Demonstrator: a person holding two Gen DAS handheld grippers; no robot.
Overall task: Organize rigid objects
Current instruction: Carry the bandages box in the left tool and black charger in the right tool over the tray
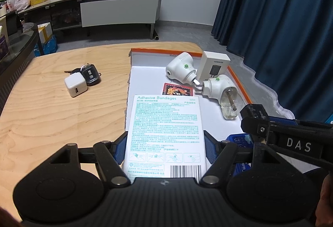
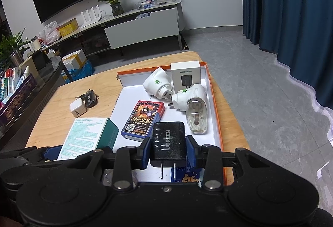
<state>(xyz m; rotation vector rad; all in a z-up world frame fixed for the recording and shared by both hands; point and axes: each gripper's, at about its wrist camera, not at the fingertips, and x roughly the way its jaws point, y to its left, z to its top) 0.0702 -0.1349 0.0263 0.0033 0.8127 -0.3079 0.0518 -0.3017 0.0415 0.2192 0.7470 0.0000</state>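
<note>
Left gripper [image 1: 165, 150] is clamped on the bandage box [image 1: 166, 135], blue ribbed pads pressing both long sides; flat white cardboard w/ teal print, barcode at the near end. Box is held over the near left edge of the tray [image 1: 239, 79], a shallow white cardboard lid w/ orange rim, on a pale plywood table [image 1: 62, 106] w/ rounded corners.

Right gripper [image 2: 168, 151] is clenched on a black charger [image 2: 168, 141], matte, boxy, two metal prongs pointing back at the camera, held over the tray's near end.

In tray: two glossy white plug-in units w/ green buttons [image 2: 157, 82] [image 2: 188, 95], the nearer one carrying a clear bottle; a white charger carton [image 2: 185, 75] standing upright at the far end; a card deck box [image 2: 143, 120], red-and-blue.

Left view only shows the deck as a sliver behind the bandage box; right view shows its whole face plus the bandage box's dark green side. On the bare table, well left of the tray: white cube adapter [image 1: 75, 84] touching a black key fob [image 1: 90, 75] w/ keys.
</note>
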